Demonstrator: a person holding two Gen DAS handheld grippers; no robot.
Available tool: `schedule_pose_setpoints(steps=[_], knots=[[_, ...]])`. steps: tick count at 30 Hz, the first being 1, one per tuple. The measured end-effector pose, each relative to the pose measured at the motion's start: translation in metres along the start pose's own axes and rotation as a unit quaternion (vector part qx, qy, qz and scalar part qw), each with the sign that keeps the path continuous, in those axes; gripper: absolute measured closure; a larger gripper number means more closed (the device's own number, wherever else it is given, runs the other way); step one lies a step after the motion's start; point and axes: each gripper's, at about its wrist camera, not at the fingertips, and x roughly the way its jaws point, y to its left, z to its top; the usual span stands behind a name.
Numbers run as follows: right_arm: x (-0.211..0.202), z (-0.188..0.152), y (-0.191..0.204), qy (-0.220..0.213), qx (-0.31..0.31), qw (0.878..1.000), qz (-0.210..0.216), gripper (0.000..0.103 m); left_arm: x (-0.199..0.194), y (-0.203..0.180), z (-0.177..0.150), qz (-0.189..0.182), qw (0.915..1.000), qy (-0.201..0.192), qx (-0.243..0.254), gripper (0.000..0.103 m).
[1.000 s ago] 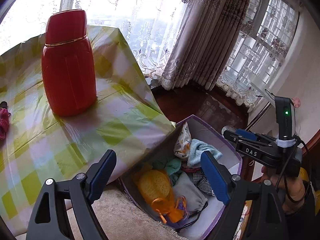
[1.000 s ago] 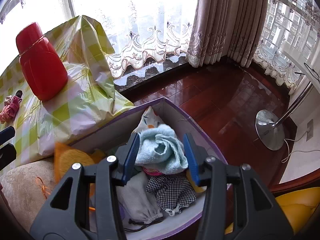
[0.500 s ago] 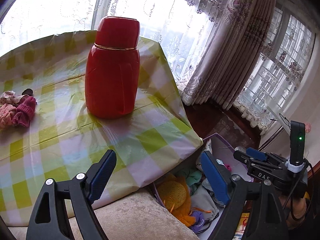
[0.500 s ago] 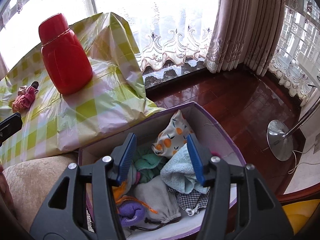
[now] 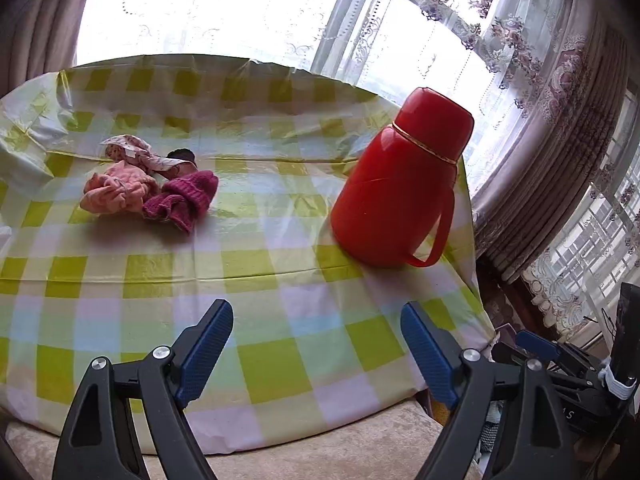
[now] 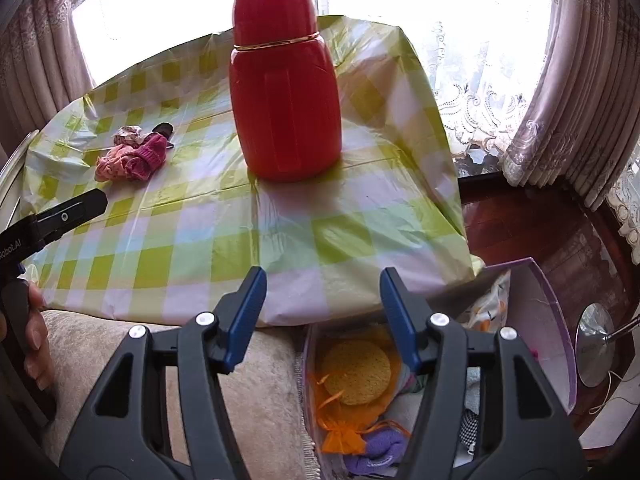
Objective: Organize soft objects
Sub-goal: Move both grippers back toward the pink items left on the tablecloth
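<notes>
- Left wrist view: the left gripper [image 5: 316, 344], black plastic with ribbed blue pads, has its jaws spread wide over the tablecloth with nothing between them.
- Right gripper [image 6: 322, 312] has just been opening its jaws; they stand apart, empty.
- Soft objects lie in a small heap on the table: a fuzzy pink cloth [image 5: 116, 192], a knitted magenta piece [image 5: 184, 200] and a printed white fabric [image 5: 132, 152], touching one another.
- Glossy red plastic thermos jug [image 5: 400, 188] stands upright, well apart from the heap.
- Crinkled green-and-white checked plastic tablecloth [image 5: 280, 288] covers the table.
- Purple-rimmed storage box [image 6: 552, 320] beside the table holds a yellow sponge in orange mesh [image 6: 356, 368] among other fabrics.
- Lace curtains [image 6: 472, 92] hang over bright windows; the floor is polished dark wood [image 6: 520, 216].
</notes>
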Motion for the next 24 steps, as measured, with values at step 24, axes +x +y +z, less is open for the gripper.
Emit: schedule_pose_setpoints(steps=[24], knots=[[0.089, 0.123, 0.181, -0.044, -0.102, 0.989, 0.098, 0.030, 0.009, 0.202, 0.113, 0.099, 0.9817, -0.080, -0.142, 0.017]])
